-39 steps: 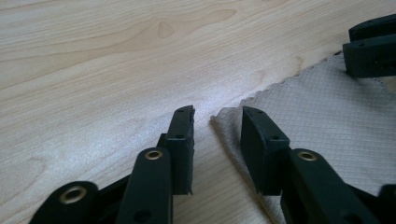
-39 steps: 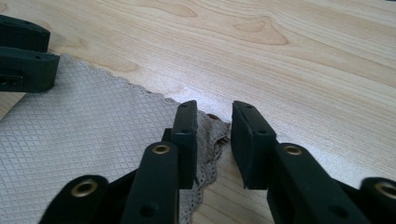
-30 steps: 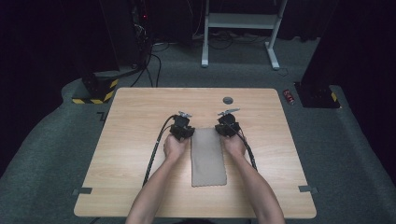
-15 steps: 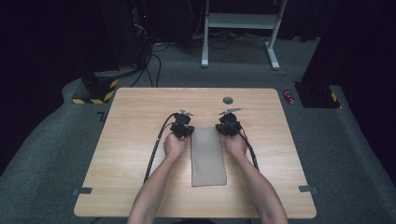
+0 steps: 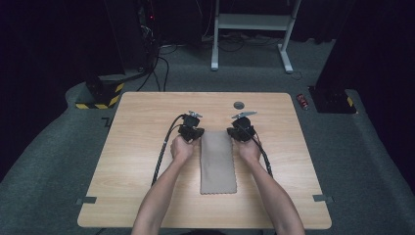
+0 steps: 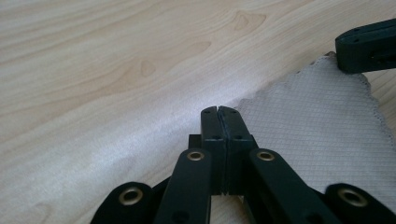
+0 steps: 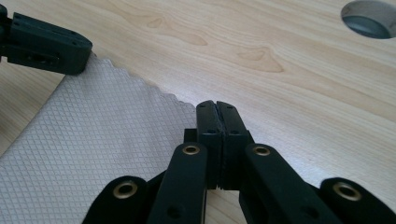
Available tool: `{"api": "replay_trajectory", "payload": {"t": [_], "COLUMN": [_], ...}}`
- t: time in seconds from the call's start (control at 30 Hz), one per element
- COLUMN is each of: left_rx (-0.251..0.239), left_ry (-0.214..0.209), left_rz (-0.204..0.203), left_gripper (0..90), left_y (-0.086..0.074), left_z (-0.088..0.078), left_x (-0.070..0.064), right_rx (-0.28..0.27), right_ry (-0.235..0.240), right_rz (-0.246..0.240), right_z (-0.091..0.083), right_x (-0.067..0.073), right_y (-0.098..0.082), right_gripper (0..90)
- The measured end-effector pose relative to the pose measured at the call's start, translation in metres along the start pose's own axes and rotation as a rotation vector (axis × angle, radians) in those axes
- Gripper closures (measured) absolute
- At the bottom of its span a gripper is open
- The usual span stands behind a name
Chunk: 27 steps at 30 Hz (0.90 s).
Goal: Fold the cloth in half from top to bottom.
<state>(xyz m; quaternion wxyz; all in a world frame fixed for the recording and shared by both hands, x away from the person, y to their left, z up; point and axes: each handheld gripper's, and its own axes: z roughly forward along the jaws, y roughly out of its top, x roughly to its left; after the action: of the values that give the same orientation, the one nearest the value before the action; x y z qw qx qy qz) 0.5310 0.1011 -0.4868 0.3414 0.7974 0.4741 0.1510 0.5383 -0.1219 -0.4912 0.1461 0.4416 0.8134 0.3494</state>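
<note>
A grey-brown cloth (image 5: 218, 161) with a diamond weave lies flat on the wooden table (image 5: 137, 161), its long side running away from me. My left gripper (image 5: 199, 133) is at the cloth's far left corner and my right gripper (image 5: 231, 133) at its far right corner. In the left gripper view, the left gripper (image 6: 218, 109) has its jaws pressed together where the corner of the cloth (image 6: 317, 126) meets the tips. The right gripper (image 7: 216, 103) is likewise shut at the corner of the cloth (image 7: 93, 140). Each view shows the other gripper's black jaw across the cloth's far edge.
A round hole (image 5: 238, 105) in the tabletop lies just beyond the right gripper. Black cables (image 5: 164, 152) trail from the grippers along my forearms. Dark floor, a white stand (image 5: 252, 22) and equipment surround the table.
</note>
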Motion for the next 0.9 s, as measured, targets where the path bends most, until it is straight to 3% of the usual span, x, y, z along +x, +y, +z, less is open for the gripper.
{"api": "replay_trajectory", "payload": {"t": [0.2,0.37,0.53,0.9], "left_rx": [-0.019,-0.044,-0.059,-0.042], "left_ry": [0.003,0.01,0.006,-0.04], "left_rz": [-0.007,0.0,0.01,0.062], "left_gripper": [89.8,89.7,89.7,89.7], "left_y": [0.007,0.024,0.037,0.024], "left_z": [-0.004,-0.015,-0.022,-0.024], "left_x": [0.004,0.008,0.009,0.001], "right_rx": [-0.004,-0.014,-0.036,-0.033], "right_ry": [-0.012,-0.03,-0.03,0.002], "right_rz": [-0.021,-0.044,-0.015,-0.062], "right_z": [-0.009,-0.016,-0.022,-0.033], "right_x": [0.001,0.003,-0.002,0.001], "right_y": [0.015,0.032,0.041,0.034], "right_gripper": [89.4,89.5,89.5,89.4]}}
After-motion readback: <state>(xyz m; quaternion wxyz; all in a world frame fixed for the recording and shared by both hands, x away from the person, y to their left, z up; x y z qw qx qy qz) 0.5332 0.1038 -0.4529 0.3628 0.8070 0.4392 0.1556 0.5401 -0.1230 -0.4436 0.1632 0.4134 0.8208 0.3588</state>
